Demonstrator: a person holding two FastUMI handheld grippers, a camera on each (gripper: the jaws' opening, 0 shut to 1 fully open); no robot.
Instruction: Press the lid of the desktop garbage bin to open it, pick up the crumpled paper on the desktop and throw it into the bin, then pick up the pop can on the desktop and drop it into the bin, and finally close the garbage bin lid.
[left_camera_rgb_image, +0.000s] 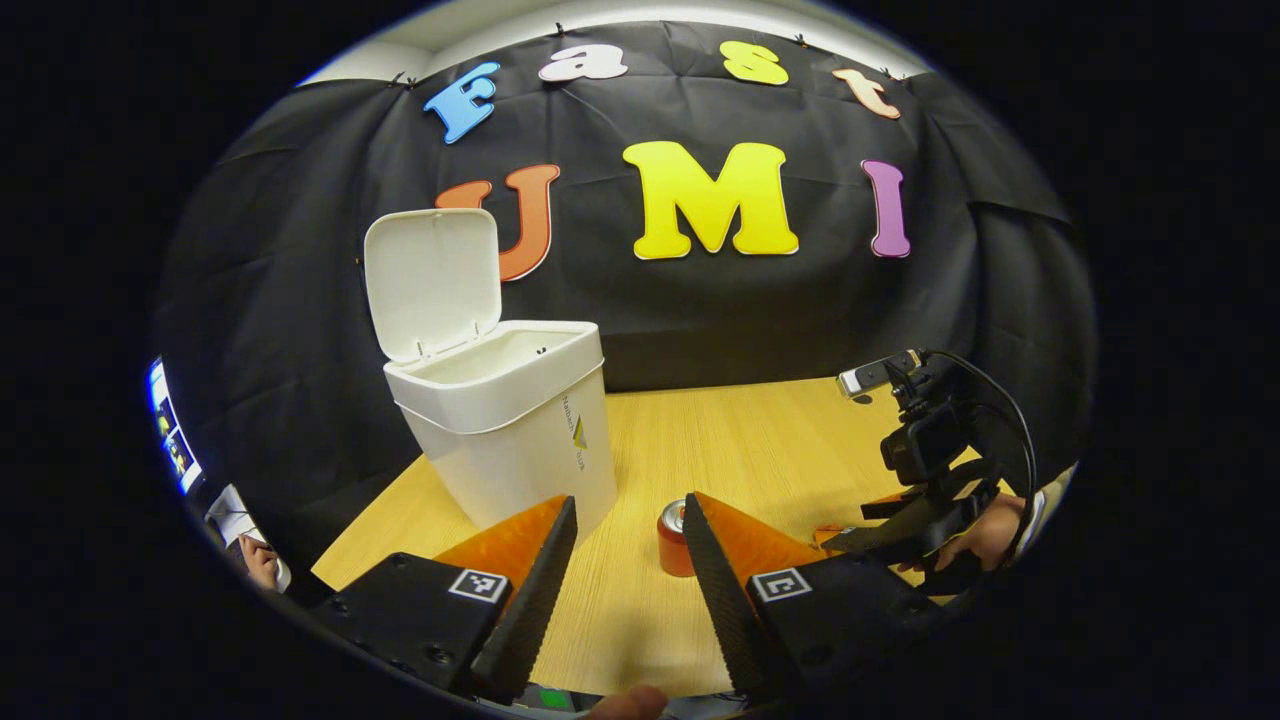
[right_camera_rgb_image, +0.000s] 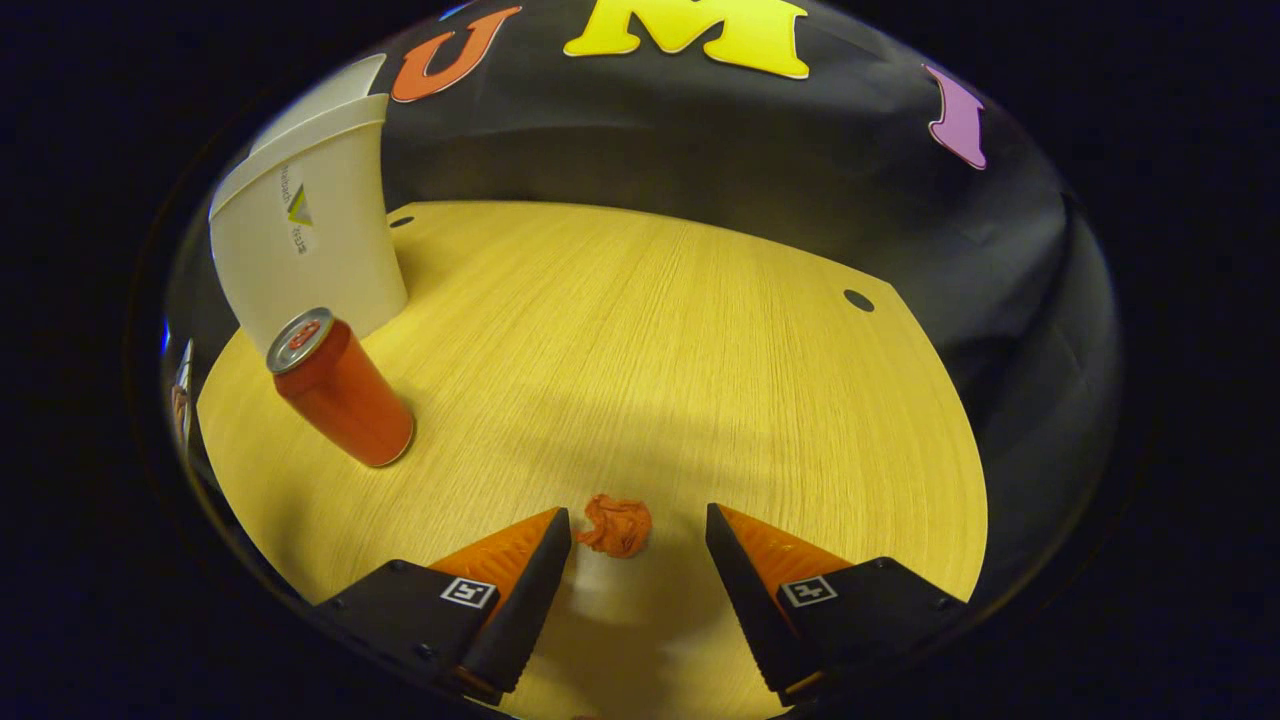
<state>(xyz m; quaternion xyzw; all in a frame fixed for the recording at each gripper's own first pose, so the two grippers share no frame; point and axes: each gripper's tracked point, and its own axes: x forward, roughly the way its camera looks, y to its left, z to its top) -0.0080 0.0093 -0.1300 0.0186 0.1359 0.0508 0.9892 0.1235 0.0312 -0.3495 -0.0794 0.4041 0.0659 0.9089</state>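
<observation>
Left gripper view first: the left gripper (left_camera_rgb_image: 630, 510) has its fingers spread wide with nothing between them but bare wooden desktop (left_camera_rgb_image: 700, 440). Its right finger hides most of the red pop can (left_camera_rgb_image: 672, 540), so only the rim and a strip of the side show. Just beyond the left fingertip stands the white desktop garbage bin (left_camera_rgb_image: 520, 420), its lid (left_camera_rgb_image: 432, 280) tipped up and back, the inside partly visible. Farther right, the other gripper's body and cable are seen low over the desk, held by a hand (left_camera_rgb_image: 985, 535) cut off at the view's edge; its fingers cannot be made out from here.

Right gripper view: the right gripper (right_camera_rgb_image: 638, 525) points steeply down at the desktop, fingers spread apart, with the orange crumpled paper (right_camera_rgb_image: 615, 525) lying on the wood between the tips, nearer the left one; whether that tip touches it cannot be told. The pop can stands upright well off to the left, just beside the bin, whose top is cut off by the view's edge.
</observation>
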